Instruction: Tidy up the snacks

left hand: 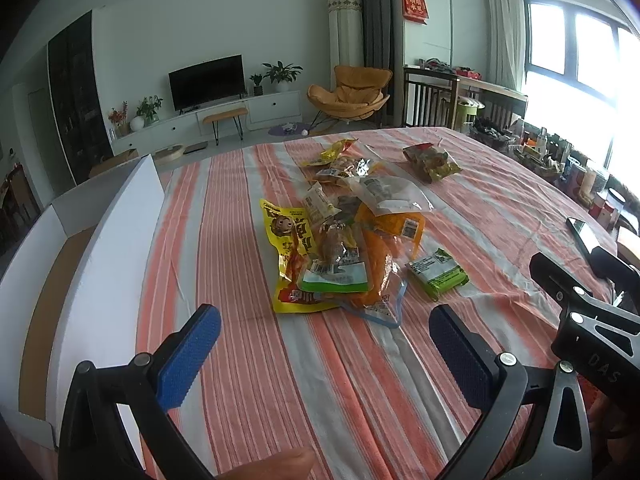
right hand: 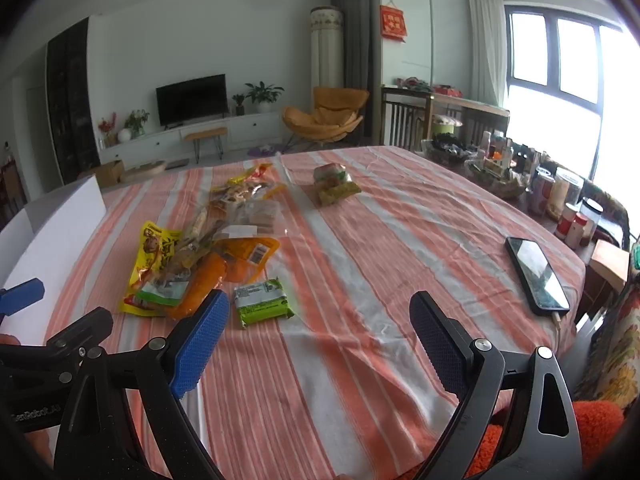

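Note:
A heap of snack packets [left hand: 340, 248] lies on the striped tablecloth [left hand: 280, 380]: a yellow bag [left hand: 285, 256], orange bags [left hand: 396, 232], clear packets. A small green packet [left hand: 438, 274] lies just right of the heap, and another bag [left hand: 432, 162] sits apart at the back. My left gripper [left hand: 324, 344] hovers open over bare cloth, short of the heap. In the right wrist view the same heap [right hand: 200, 256] and green packet [right hand: 262, 302] lie ahead to the left. My right gripper [right hand: 318, 334] is open too, nothing between its blue pads.
An open white cardboard box [left hand: 80, 264] stands at the table's left edge. A black phone [right hand: 536, 274] on a cable lies at the right. Jars, bottles and baskets [right hand: 560, 196] crowd the far right edge by the window. A thumb [left hand: 276, 466] shows at the bottom.

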Available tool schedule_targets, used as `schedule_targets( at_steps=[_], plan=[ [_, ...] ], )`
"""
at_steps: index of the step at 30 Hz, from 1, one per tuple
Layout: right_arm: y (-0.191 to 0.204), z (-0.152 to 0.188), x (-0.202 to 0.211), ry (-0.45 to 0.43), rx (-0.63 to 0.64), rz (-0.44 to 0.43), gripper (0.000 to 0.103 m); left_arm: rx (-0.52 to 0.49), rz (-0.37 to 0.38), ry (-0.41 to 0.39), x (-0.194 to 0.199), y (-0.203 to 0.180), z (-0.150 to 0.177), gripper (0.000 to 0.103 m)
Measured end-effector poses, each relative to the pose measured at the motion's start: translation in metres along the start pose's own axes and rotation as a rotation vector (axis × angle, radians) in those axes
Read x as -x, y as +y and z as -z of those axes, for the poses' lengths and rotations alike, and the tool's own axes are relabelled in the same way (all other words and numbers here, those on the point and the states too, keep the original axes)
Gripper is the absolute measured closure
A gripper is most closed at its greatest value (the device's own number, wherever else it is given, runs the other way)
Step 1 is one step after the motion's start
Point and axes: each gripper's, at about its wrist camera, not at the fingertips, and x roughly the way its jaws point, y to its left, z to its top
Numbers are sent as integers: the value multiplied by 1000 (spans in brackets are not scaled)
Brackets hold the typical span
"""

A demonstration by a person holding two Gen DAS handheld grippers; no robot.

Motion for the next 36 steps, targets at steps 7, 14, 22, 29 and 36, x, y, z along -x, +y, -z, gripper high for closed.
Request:
schedule_targets(
  at_steps=[7,14,22,29,36],
  plan=[
    [0,1,-1,-1,0,1,9,3,2,6,-3,1,1,0],
    [0,1,-1,0,0,0,9,3,5,18,-8,0,2,0],
    [0,1,-1,2,-1,0,9,5,7,20,-9,-1,3,0],
    [0,0,-1,3,-3,-1,9,3,7,22,-9,-1,3,0],
    [-1,1,-1,3,-4,-3,9,4,10,32,-11,-3,6,0]
  ],
)
